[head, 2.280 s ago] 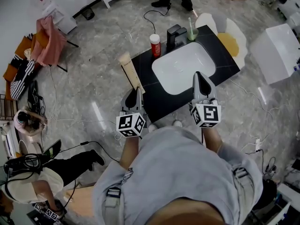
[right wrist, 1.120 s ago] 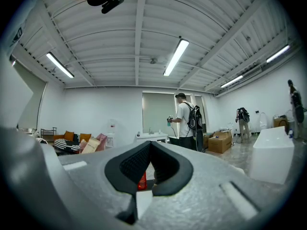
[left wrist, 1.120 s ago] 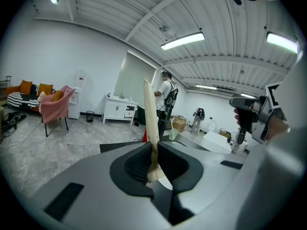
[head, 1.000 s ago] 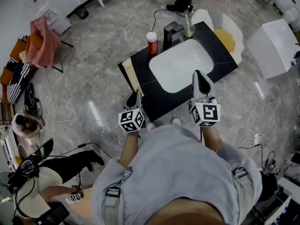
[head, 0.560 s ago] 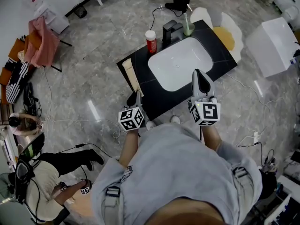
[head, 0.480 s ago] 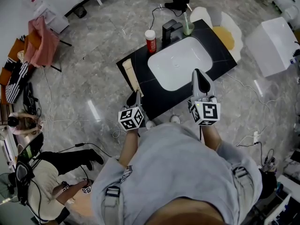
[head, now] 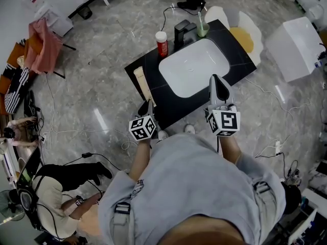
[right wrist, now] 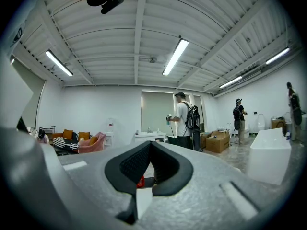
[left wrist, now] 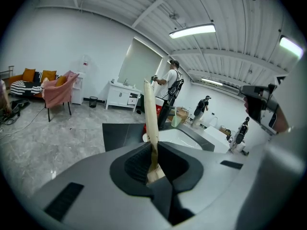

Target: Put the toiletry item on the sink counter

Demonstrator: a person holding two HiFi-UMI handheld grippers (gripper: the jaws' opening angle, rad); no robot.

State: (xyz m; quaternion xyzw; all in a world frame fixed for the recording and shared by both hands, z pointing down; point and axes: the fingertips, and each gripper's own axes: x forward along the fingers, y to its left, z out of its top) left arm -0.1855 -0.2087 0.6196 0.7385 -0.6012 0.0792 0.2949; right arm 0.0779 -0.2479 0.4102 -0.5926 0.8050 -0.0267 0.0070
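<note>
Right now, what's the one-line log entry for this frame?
left gripper: shut on tube | tube: over counter left edge | right gripper: shut, empty

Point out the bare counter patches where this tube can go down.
The counter is bare along the left strip by the tube, between the basin and the counter's edge, nearer than the red bottle, and along the near strip. Crowded at the back: bottle, faucet, green cup.

Counter front (head: 176, 108): bare, I can pass.
Back edge: bottle (head: 161, 43), faucet (head: 182, 32), cup (head: 203, 30) block me.
Basin (head: 193, 68): open.
</note>
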